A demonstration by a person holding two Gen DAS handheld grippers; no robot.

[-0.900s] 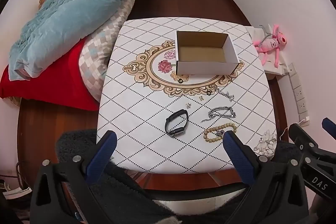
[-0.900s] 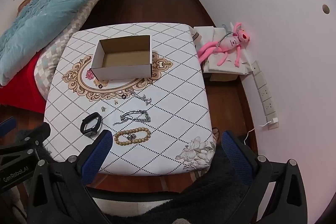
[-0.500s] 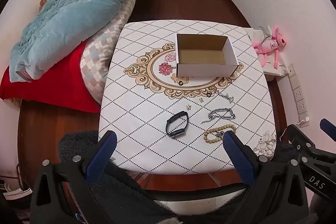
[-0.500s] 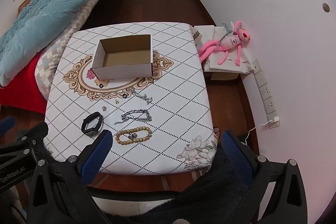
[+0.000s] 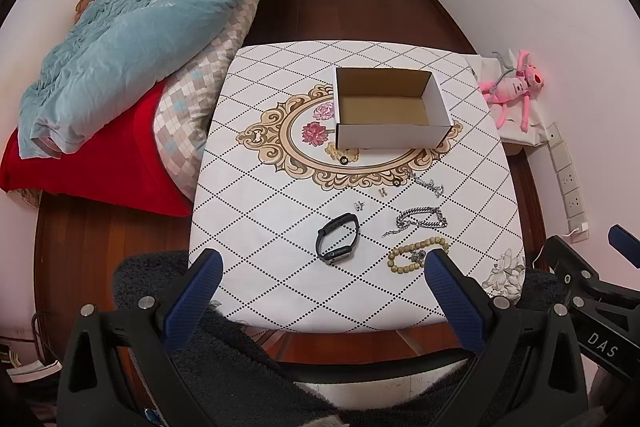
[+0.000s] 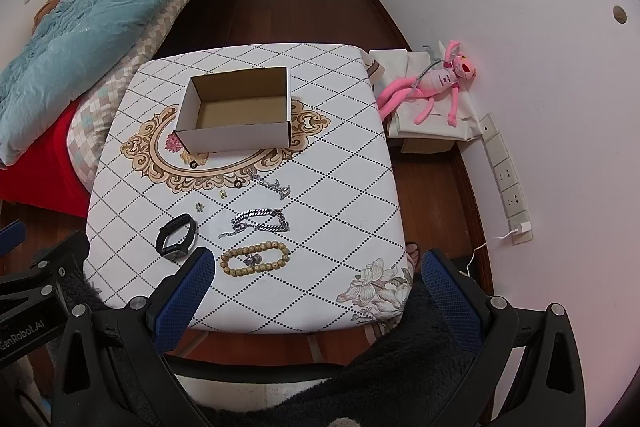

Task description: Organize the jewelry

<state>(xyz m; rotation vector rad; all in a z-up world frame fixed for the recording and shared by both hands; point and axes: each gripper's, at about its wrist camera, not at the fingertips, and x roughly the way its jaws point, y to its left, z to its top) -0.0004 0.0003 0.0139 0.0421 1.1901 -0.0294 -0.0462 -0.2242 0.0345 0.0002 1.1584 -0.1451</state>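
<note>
An empty open cardboard box stands at the far middle of the patterned table. In front of it lie a black wristband, a wooden bead bracelet, a silver chain bracelet, a thin silver chain, two small black rings and two small metal pieces. My left gripper and right gripper are both open and empty, held above the table's near edge.
A bed with a blue quilt, checked blanket and red sheet lies left of the table. A pink plush toy on a cloth-covered box sits right, by the wall with sockets. Dark wooden floor surrounds the table.
Both grippers have drawn back and slightly up, so the table looks a bit smaller and farther. The jewelry and box have not moved.
</note>
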